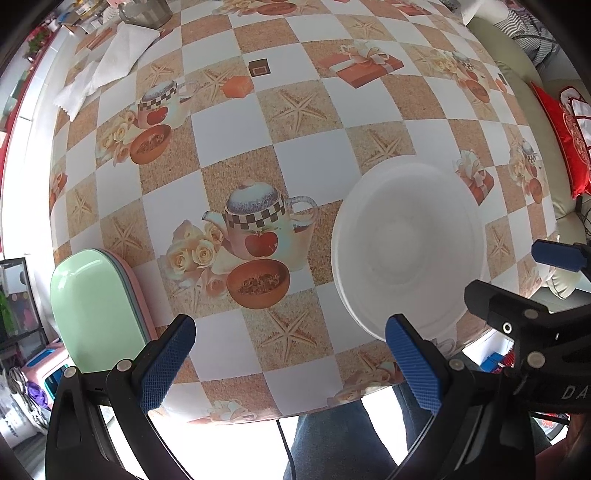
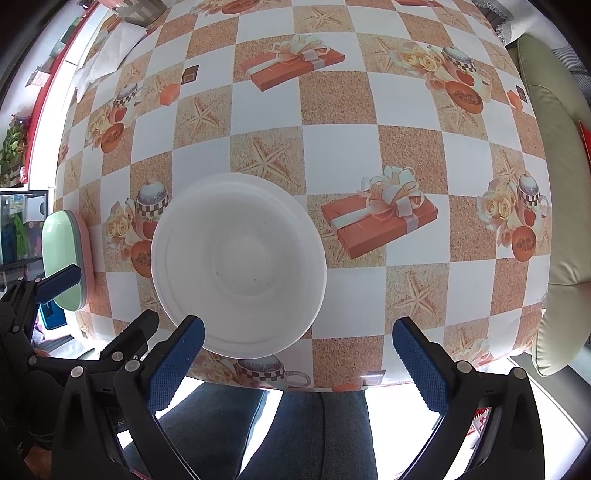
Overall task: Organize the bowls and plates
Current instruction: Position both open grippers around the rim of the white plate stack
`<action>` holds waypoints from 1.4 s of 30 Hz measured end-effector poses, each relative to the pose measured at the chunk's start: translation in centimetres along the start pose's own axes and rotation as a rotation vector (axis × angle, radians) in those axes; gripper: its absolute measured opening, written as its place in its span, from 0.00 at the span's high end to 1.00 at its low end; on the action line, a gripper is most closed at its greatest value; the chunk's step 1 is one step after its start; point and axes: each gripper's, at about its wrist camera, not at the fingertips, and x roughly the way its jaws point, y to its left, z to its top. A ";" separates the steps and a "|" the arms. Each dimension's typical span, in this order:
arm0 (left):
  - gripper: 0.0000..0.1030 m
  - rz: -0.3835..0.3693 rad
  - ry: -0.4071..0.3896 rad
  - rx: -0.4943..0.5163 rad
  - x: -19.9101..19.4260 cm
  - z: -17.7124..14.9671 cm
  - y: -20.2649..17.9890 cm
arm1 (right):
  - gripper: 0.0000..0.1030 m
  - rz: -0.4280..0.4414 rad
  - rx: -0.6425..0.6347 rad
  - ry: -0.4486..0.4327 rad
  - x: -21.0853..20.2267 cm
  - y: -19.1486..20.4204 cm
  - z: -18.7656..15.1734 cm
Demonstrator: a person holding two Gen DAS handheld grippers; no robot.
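A stack of white bowls [image 1: 406, 243] stands on the patterned table near its front edge; it also shows in the right wrist view [image 2: 238, 264]. A stack of plates with a green one on top and a pink one below [image 1: 94, 306] lies at the table's left edge, also seen in the right wrist view [image 2: 62, 258]. My left gripper [image 1: 291, 365] is open and empty above the front edge, between plates and bowls. My right gripper [image 2: 299, 365] is open and empty, just right of the bowls; it shows in the left wrist view [image 1: 524, 291].
The table [image 2: 340, 155] has a checkered cloth printed with teapots and gift boxes. White folded cloths [image 1: 110, 66] and a metal pot [image 1: 146, 13] sit at the far left. A beige sofa [image 2: 554, 184] with a red cushion [image 1: 570, 136] stands right.
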 end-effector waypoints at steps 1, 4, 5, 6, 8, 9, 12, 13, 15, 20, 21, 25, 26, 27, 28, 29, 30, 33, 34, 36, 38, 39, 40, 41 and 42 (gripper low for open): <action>0.00 0.000 0.000 0.001 0.0 0.0 0.0 | 0.00 0.000 0.000 0.004 0.1 0.0 0.0; 0.00 0.002 0.000 0.002 0.0 -0.1 -0.1 | 0.00 0.001 0.002 0.007 0.2 0.0 -0.1; 0.00 0.002 0.001 0.001 0.0 -0.1 -0.1 | 0.00 0.000 0.002 0.007 0.2 -0.1 -0.1; 0.00 0.002 0.002 -0.001 0.0 -0.1 0.0 | 0.00 -0.001 0.003 0.007 0.2 -0.1 -0.1; 0.00 0.002 0.004 -0.004 0.1 -0.2 0.0 | 0.00 -0.002 0.005 0.010 0.3 -0.2 -0.1; 0.00 0.003 0.006 -0.004 0.2 -0.2 0.0 | 0.00 -0.002 0.007 0.011 0.3 -0.2 -0.1; 0.00 0.005 0.010 -0.006 0.3 -0.3 0.1 | 0.00 0.000 0.012 0.017 0.4 -0.4 -0.1; 0.00 0.005 0.011 -0.006 0.4 -0.3 0.1 | 0.00 -0.001 0.013 0.018 0.5 -0.4 -0.1; 0.00 0.006 0.014 -0.006 0.6 -0.4 0.1 | 0.00 -0.001 0.013 0.021 0.6 -0.4 -0.1; 0.00 0.007 0.025 -0.012 1.0 -0.4 0.3 | 0.00 -0.003 0.013 0.029 0.9 -0.4 -0.1; 0.00 0.008 0.027 -0.014 1.1 -0.4 0.3 | 0.00 -0.003 0.013 0.030 1.0 -0.3 0.0; 0.00 0.009 0.032 -0.019 1.4 -0.5 0.4 | 0.00 -0.005 0.012 0.037 1.2 -0.3 0.1; 0.00 0.009 0.034 -0.020 1.4 -0.5 0.4 | 0.00 -0.005 0.011 0.038 1.2 -0.4 0.2; 0.00 0.009 0.036 -0.020 1.4 -0.4 0.4 | 0.00 -0.005 0.011 0.039 1.3 -0.4 0.2; 0.00 0.009 0.038 -0.020 1.5 -0.4 0.4 | 0.00 -0.006 0.010 0.041 1.3 -0.4 0.3; 0.00 0.010 0.040 -0.021 1.6 -0.4 0.4 | 0.00 -0.006 0.010 0.043 1.4 -0.4 0.3; 0.00 0.011 0.042 -0.022 1.6 -0.3 0.4 | 0.00 -0.006 0.009 0.044 1.4 -0.4 0.3; 0.00 0.013 0.049 -0.027 1.8 -0.2 0.5 | 0.00 -0.006 0.009 0.048 1.6 -0.5 0.4; 0.00 0.013 0.051 -0.029 1.8 -0.2 0.5 | 0.00 -0.006 0.011 0.049 1.6 -0.5 0.4; 0.00 0.014 0.054 -0.031 1.9 -0.2 0.5 | 0.00 -0.006 0.012 0.050 1.7 -0.6 0.5; 0.00 0.014 0.055 -0.030 1.9 -0.1 0.5 | 0.00 -0.006 0.015 0.052 1.8 -0.7 0.5; 0.00 0.016 0.056 -0.029 2.0 -0.1 0.5 | 0.00 -0.006 0.016 0.054 1.8 -0.8 0.5; 0.00 0.017 0.057 -0.028 2.0 -0.1 0.5 | 0.00 -0.005 0.018 0.055 1.9 -0.9 0.5; 0.00 0.017 0.059 -0.027 2.1 -0.1 0.4 | 0.00 -0.005 0.020 0.057 2.0 -0.9 0.5; 0.00 0.017 0.060 -0.027 2.1 -0.1 0.4 | 0.00 -0.005 0.021 0.059 2.0 -1.0 0.6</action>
